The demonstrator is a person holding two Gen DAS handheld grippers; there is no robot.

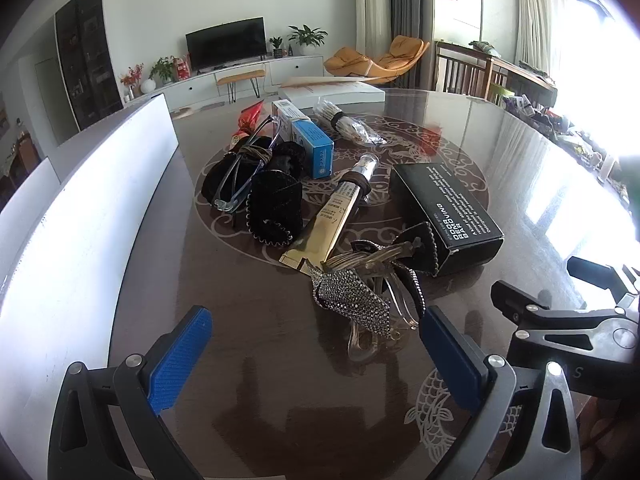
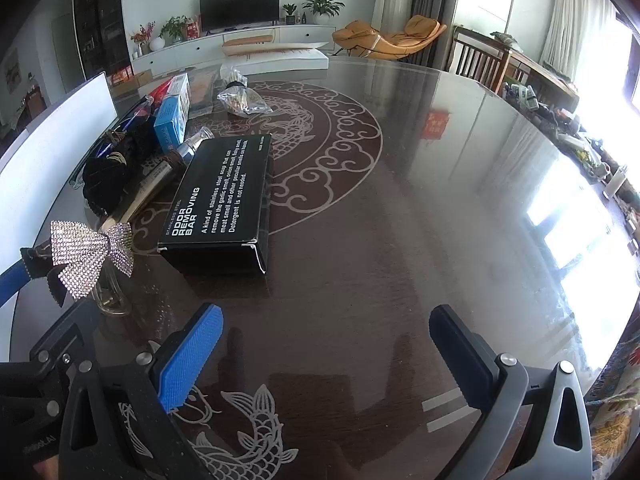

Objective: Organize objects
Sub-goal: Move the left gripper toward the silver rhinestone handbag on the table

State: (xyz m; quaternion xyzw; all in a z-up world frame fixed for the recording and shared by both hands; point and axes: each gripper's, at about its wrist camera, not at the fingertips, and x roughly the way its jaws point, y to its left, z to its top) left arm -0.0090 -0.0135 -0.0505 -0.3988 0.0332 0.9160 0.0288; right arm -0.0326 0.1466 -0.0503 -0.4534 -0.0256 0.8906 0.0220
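A pile of small items lies on the dark glass table (image 1: 500, 148). A rhinestone bow hair clip (image 1: 352, 300) lies nearest, just ahead of my open left gripper (image 1: 316, 344); it also shows in the right wrist view (image 2: 92, 248). Behind it are a gold tube (image 1: 332, 220), a black "Odor Removing Bar" box (image 1: 444, 212) (image 2: 224, 196), a black velvet pouch (image 1: 276, 204), glasses (image 1: 240, 176) and a blue box (image 1: 312, 140). My right gripper (image 2: 326, 356) is open and empty over bare table, right of the black box.
A white box wall (image 1: 80, 216) runs along the table's left side. A bag of sticks (image 1: 348, 122) and a flat white box (image 1: 332, 92) lie farther back. A cluttered sideboard (image 2: 560, 120) is at the right, chairs beyond the table.
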